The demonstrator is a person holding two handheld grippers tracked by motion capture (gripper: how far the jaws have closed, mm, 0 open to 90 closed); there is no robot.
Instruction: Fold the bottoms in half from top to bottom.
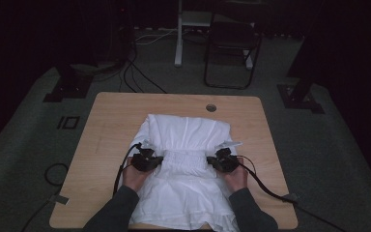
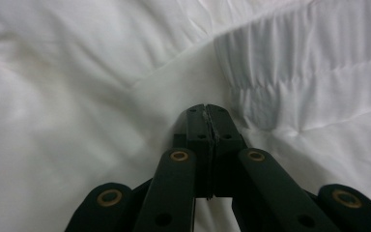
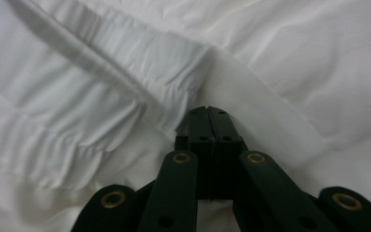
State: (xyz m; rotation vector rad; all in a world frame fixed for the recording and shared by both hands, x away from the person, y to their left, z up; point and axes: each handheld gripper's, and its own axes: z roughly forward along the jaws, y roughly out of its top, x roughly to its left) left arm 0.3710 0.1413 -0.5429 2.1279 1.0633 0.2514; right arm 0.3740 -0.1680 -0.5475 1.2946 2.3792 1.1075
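On the wooden table [image 1: 106, 121], pinching, seemingly, the white garment [image 1: 188, 130] at either end of its crosswise elastic waistband [image 1: 186, 158], left gripper [image 1: 160, 160] and right gripper [image 1: 210, 161] both pressed together, equally near.

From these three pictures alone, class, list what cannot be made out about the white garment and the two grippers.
- White garment, high view: near hem cut off by the bottom edge, sleeves cover parts.
- Left gripper, left gripper view: jaws meet, but whether cloth is pinched between them cannot be told.
- Right gripper, right gripper view: same doubt; the tips lie against the cloth.
- Table, high view: the surface under the garment is hidden.
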